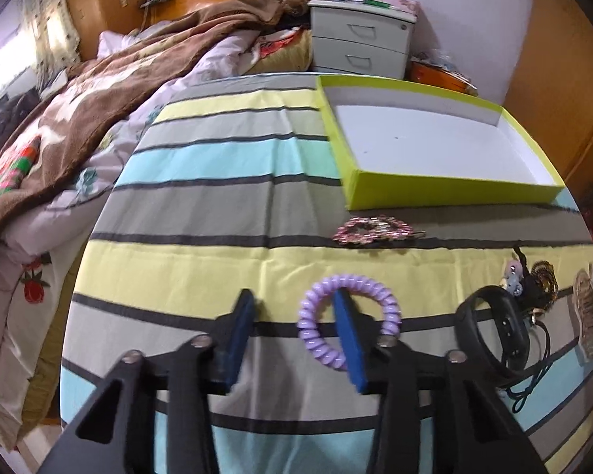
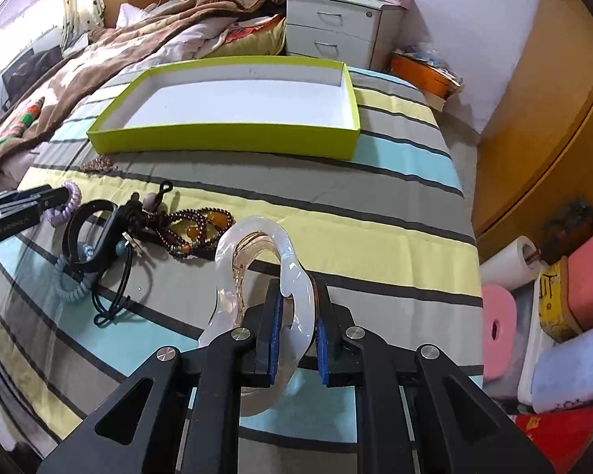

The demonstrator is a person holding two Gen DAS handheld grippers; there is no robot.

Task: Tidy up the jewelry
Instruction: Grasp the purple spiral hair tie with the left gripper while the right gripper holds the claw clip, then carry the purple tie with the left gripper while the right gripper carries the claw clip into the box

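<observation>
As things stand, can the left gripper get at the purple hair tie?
Likely yes: the left gripper already has one finger through the purple hair tie, the other outside its left edge, with nothing between them and the tie.

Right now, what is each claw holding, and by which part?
Right claw: clear bangle, clamped on its near rim. Left claw: nothing gripped; one finger pokes through the purple coil hair tie.

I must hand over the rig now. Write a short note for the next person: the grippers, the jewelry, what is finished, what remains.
Left gripper: open, one finger through the purple spiral hair tie on the striped cloth, not clamped.
Right gripper: shut on the clear wavy glass bangle, lifted.
Lime-green shallow box: nothing in it.
Left on the cloth: black band, brown bead string, pink sequin clip.
Done: nothing boxed. Left: everything.
</observation>
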